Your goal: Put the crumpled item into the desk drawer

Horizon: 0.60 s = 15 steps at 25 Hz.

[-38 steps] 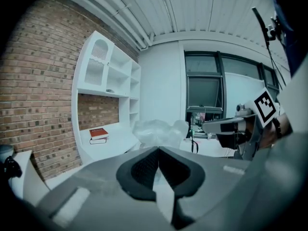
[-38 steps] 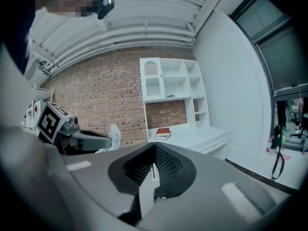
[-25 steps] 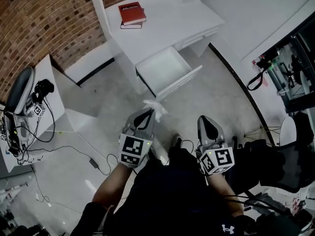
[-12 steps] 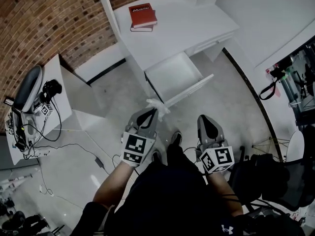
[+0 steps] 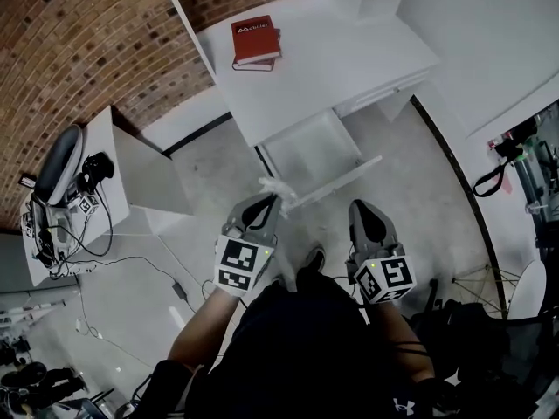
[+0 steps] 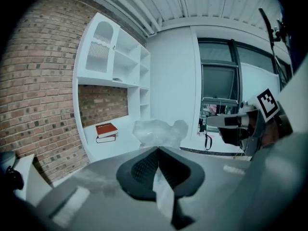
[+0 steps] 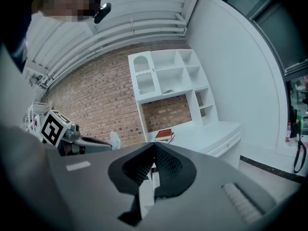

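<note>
L gripper (image 5: 270, 202) jaws clamped on crumpled item (image 5: 278, 188), R gripper (image 5: 363, 208) jaws together, both pointing fwd.

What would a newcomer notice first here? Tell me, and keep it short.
First, the white crumpled paper pinched in the left gripper, held above the floor just short of the open drawer of the white desk. Next, the red books stacked on the desk, near the brick wall.

head: steeply down | gripper views: level | shared: desk (image 5: 349, 51), red book (image 5: 256, 39)
</note>
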Motion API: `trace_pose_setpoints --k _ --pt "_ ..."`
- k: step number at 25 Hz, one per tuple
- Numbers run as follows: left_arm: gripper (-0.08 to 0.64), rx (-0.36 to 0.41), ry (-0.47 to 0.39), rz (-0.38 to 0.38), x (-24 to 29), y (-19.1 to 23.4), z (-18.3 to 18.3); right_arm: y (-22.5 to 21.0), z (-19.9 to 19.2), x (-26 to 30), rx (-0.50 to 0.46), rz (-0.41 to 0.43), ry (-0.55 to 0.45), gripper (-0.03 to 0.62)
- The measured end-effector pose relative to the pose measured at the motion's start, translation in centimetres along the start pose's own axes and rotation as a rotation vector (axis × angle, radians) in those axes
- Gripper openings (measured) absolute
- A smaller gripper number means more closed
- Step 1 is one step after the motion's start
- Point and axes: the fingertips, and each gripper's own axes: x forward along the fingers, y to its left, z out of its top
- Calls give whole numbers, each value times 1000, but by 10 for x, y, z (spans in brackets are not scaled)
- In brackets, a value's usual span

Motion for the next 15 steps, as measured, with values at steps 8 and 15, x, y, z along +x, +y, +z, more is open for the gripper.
trace_pose_setpoints --k 8,15 --pt "5 -6 30 59 31 4 9 -36 12 23 24 48 -3 2" --pt "4 -2 67 71 55 8 10 -59 8 34 59 46 15 3"
